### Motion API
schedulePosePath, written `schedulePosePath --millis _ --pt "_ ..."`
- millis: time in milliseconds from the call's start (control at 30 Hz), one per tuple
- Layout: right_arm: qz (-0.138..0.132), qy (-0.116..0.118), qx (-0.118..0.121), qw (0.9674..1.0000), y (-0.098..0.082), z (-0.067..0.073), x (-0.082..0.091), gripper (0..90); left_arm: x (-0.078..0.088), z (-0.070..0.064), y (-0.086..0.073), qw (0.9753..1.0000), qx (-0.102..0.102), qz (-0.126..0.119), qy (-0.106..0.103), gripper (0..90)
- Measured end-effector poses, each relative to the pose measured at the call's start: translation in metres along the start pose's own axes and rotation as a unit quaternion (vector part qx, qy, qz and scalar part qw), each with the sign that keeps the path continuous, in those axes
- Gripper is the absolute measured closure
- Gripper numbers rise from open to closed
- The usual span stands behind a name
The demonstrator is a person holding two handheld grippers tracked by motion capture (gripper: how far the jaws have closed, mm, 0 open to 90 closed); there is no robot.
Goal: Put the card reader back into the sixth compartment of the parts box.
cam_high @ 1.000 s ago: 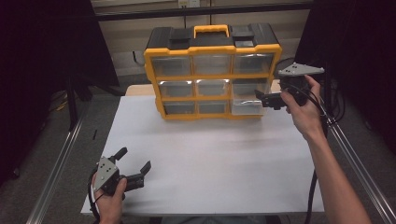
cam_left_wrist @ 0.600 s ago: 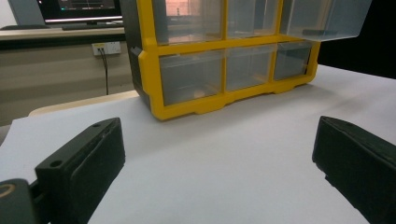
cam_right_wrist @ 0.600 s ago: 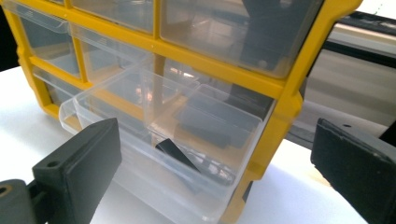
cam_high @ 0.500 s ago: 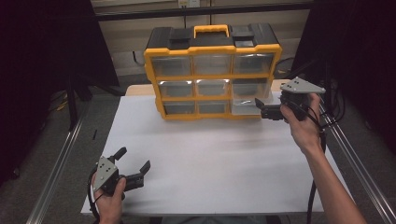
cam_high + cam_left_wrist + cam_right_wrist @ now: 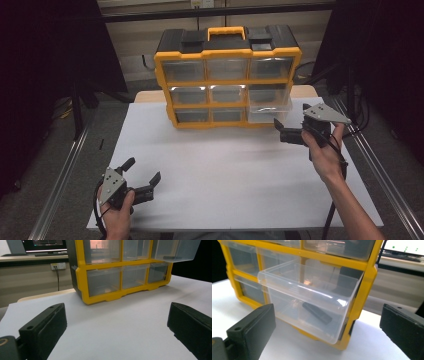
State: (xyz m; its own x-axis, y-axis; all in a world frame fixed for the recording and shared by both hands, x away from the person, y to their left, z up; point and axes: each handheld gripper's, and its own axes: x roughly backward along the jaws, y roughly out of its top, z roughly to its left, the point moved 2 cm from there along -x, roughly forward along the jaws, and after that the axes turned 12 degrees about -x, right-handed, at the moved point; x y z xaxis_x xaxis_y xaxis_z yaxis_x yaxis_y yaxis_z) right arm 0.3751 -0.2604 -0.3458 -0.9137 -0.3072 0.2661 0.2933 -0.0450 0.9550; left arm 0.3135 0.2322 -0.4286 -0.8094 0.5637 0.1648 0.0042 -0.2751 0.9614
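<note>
Right claw (image 5: 285, 131) lowered, clear drawer (image 5: 309, 303) open

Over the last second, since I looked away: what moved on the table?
The right claw came down and back from the pulled-out clear drawer, toward the person, jaws open and empty. The left claw and the yellow organizer stayed put.

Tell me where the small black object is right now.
The small black object lies on the floor of the pulled-out clear drawer, at the yellow organizer's right column, just ahead of the open right gripper.
</note>
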Motion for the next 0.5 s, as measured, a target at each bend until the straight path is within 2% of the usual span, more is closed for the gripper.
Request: schedulePosePath --millis 67,200,300,333,500 --pt "0.002 -0.005 -0.008 1.0 -0.004 -0.002 0.003 0.1 0.0 0.0 0.0 1.0 0.0 -0.001 0.001 2.5" --pt "-0.01 -0.01 -0.016 0.9998 -0.011 -0.005 0.011 0.0 0.0 0.0 0.0 1.0 0.004 -0.002 0.0 2.5" --pt "-0.023 -0.015 -0.023 0.9994 -0.016 -0.006 0.019 0.0 0.001 0.0 0.0 1.0 -0.001 -0.002 0.004 2.5" --pt "-0.027 -0.014 -0.024 0.9992 -0.018 -0.007 0.021 0.0 0.0 -0.001 0.0 1.0 0.004 -0.003 0.004 2.5" --pt "-0.022 -0.017 -0.022 0.9994 -0.037 -0.007 0.031 0.0 0.001 0.0 0.0 1.0 -0.001 -0.002 0.008 2.5"
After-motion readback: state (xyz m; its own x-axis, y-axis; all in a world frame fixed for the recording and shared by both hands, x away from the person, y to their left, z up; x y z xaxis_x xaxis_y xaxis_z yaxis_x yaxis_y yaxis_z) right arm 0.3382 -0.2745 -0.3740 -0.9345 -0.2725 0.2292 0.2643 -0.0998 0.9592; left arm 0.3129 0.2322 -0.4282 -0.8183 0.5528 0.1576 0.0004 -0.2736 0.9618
